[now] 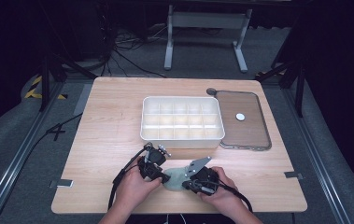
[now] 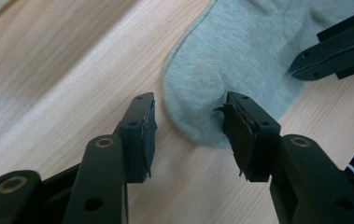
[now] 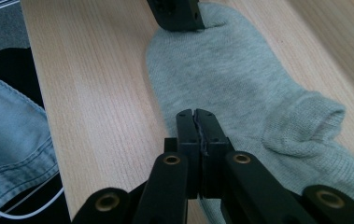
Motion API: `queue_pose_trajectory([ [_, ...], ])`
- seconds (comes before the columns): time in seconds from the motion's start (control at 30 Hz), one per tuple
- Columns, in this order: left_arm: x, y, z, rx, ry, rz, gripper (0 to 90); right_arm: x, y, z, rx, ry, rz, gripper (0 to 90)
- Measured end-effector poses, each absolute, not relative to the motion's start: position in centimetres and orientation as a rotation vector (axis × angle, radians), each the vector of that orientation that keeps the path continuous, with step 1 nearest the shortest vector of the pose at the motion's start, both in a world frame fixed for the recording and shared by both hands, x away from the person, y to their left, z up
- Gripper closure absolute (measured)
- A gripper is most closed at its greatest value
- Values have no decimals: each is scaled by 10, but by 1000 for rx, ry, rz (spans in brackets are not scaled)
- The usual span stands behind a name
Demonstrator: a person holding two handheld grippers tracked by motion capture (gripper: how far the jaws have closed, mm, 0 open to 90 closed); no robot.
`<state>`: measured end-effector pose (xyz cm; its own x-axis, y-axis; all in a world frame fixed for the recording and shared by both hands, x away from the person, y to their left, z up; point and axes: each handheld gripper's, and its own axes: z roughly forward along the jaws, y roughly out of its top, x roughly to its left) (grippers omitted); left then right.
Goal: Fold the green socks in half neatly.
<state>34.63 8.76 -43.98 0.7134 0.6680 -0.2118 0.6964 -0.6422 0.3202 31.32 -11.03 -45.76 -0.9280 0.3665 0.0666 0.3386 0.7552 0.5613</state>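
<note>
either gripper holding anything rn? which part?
Right gripper is shut on the pale grey-green knit sock, pinching its side edge. Left gripper is open, fingers straddling the sock's rounded end, holding nothing.

You have one grey sock (image 1: 174, 178) on the table (image 1: 109, 135), and two grippers: the left gripper (image 1: 161, 176) and the right gripper (image 1: 187, 185), each with two black jaws. You have two hands in the high view, one per gripper. Farther back you have one white divided box (image 1: 182, 118); its grid counts five compartments across and three deep, fifteen in all. Beside it you have one flat clear lid (image 1: 244, 119) carrying one small white round piece (image 1: 240, 117).
</note>
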Motion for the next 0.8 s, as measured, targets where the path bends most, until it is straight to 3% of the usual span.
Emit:
queue_pose_trajectory([
  [0.23, 345, 81, -445, 2546, 1041, -123, 567, 313, -110, -457, 572, 2901, 905, 899],
  [0.43, 344, 77, -447, 2534, 1025, -152, 776, 314, -110, -457, 587, 2903, 910, 898],
  [0.8, 342, 79, -436, 2560, 1006, -155, 800, 321, -117, -450, 704, 2759, 1062, 898],
])
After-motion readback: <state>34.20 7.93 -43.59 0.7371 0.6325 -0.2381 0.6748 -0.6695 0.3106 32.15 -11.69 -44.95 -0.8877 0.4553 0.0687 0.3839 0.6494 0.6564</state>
